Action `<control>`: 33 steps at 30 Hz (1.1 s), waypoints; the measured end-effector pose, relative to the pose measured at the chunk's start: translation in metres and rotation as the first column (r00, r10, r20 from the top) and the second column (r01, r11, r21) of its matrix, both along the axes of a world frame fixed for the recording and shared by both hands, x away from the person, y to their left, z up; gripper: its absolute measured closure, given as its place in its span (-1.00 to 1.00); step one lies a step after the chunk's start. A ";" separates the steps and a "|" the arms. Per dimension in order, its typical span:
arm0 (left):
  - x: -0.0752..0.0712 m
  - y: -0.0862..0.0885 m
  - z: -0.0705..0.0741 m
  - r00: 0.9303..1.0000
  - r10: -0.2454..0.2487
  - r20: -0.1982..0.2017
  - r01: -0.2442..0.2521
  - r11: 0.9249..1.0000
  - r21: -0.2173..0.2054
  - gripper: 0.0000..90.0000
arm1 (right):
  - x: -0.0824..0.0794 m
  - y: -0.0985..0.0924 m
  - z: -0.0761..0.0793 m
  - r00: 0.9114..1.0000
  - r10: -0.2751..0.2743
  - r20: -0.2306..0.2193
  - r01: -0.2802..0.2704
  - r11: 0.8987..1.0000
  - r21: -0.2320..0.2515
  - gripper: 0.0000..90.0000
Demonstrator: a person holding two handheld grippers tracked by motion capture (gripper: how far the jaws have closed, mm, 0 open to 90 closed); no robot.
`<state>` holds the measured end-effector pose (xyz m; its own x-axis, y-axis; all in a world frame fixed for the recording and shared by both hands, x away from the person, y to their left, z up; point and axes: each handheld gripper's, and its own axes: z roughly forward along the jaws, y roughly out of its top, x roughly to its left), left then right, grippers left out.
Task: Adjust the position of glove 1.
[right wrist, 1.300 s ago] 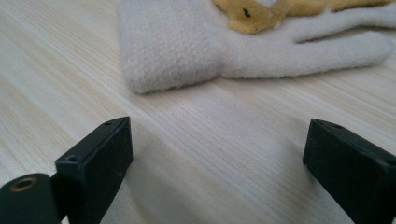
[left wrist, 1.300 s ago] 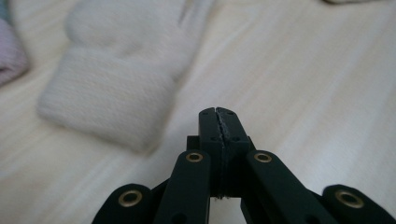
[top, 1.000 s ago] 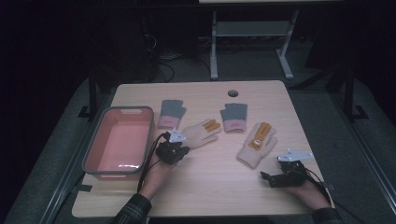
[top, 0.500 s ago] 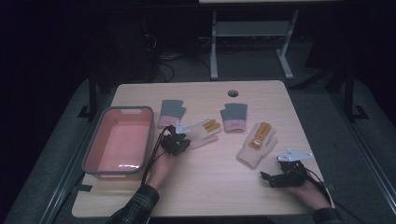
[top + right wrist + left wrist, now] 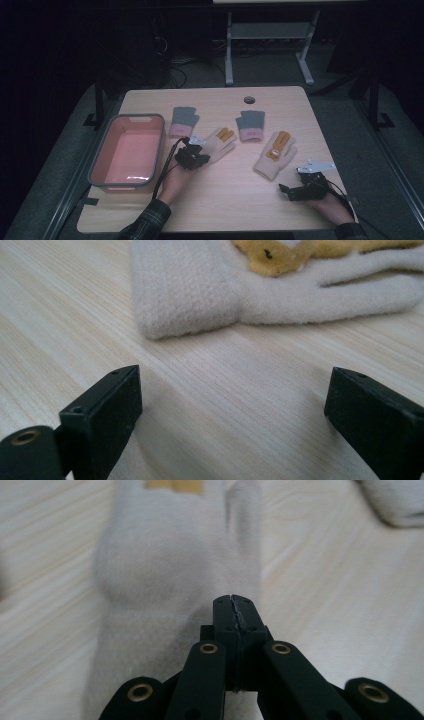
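A cream glove with orange finger patches [image 5: 221, 141] lies left of the table's middle; in the left gripper view this glove [image 5: 165, 560] stretches away from the jaws. My left gripper [image 5: 202, 151] is shut, its closed tips [image 5: 235, 601] resting over the glove's cuff; I cannot tell whether fabric is pinched. A second cream glove [image 5: 275, 156] lies to the right, its cuff [image 5: 185, 295] just ahead of my right gripper [image 5: 232, 400]. The right gripper [image 5: 286, 190] rests on the table near the front right, open, with bare wood between its jaws.
A pink bin with a grey rim [image 5: 102, 160] stands at the left. Two grey gloves with pink cuffs [image 5: 184, 121] [image 5: 250, 125] lie farther back. A round cable hole [image 5: 249, 99] sits near the far edge. A metal table frame [image 5: 270, 35] stands on the floor behind.
The left hand has edged forward and slightly right, bringing its gripper onto the left cream glove's cuff. The right hand and the gloves have stayed put.
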<state>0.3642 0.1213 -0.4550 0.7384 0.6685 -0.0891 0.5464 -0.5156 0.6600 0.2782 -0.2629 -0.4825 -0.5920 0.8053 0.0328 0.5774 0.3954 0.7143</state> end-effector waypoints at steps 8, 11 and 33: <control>-0.010 -0.009 0.004 0.999 -0.044 -0.010 0.044 0.999 -0.029 0.99 | 0.000 0.000 0.000 1.000 0.006 0.000 -0.006 1.000 -0.001 -0.82; -0.012 -0.005 0.011 0.999 -0.033 0.015 0.034 0.999 -0.042 0.99 | 0.000 0.000 0.000 1.000 0.006 -0.001 -0.006 1.000 0.000 -0.82; -0.011 -0.028 -0.003 0.990 -0.143 -0.015 0.143 0.989 0.036 0.99 | -0.001 0.001 0.000 1.000 0.008 -0.001 -0.008 1.000 0.000 -0.82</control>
<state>0.3532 0.0937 -0.4581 0.8257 0.5590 -0.0764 0.4734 -0.6128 0.6327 0.2769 -0.2624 -0.4824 -0.5988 0.8002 0.0336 0.5746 0.3999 0.7141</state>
